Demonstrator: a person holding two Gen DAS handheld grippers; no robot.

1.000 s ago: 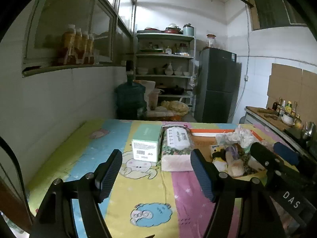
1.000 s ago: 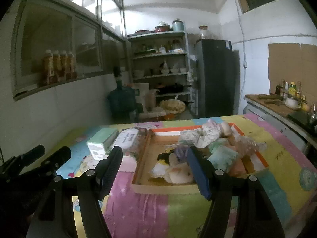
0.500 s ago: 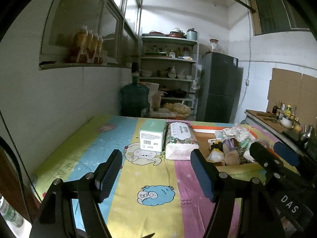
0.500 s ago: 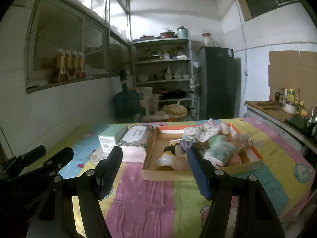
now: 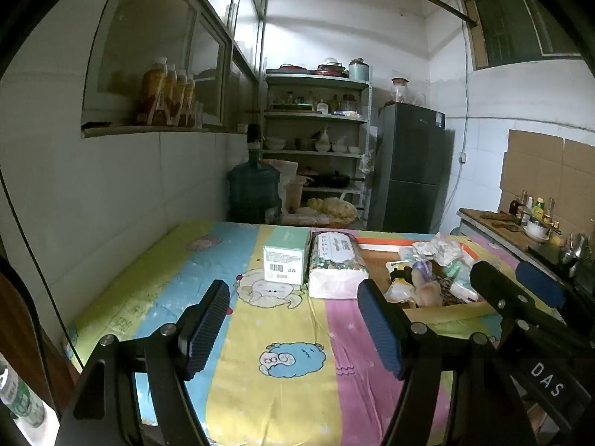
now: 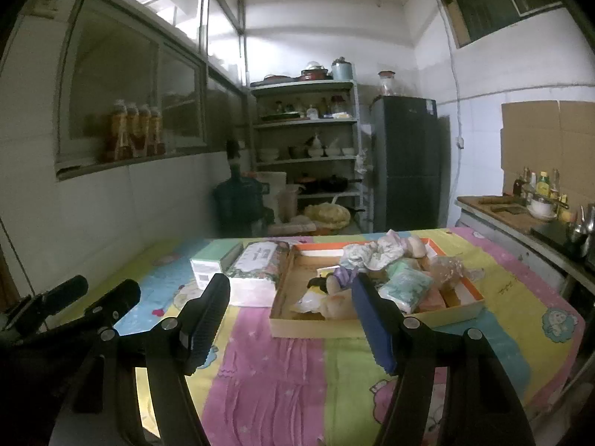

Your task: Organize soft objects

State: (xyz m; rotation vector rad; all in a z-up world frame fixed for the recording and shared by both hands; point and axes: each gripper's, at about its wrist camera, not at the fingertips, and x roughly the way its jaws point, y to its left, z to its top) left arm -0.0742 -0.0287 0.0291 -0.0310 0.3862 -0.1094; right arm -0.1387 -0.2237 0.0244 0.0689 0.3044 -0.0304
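A shallow cardboard tray [image 6: 334, 325] with an orange rim sits on the cartoon-print tablecloth [image 6: 267, 390], heaped with soft items: a crumpled cloth [image 6: 372, 251], a pale green packet [image 6: 405, 284], clear plastic [image 6: 450, 265]. Left of it lie a flowered tissue pack [image 6: 256, 265] [image 5: 336, 260] and a mint-green box [image 6: 212, 262] [image 5: 284, 260]. My right gripper [image 6: 292, 319] is open and empty, well short of the tray. Over the near tablecloth my left gripper [image 5: 293, 325] also stands open and empty. The right gripper's fingers [image 5: 535, 288] show at the left wrist view's right edge.
Beyond the table stand a water jug [image 5: 254, 193], a shelf rack of dishes [image 5: 316, 141] and a dark fridge [image 5: 412, 171]. A counter with bottles and bowls [image 6: 520, 212] runs along the right. Bottles line a ledge [image 5: 165, 93] on the left wall.
Both grippers have drawn back from the table; the tray, tissue pack and box look smaller and farther. Neither gripper's opening has changed.
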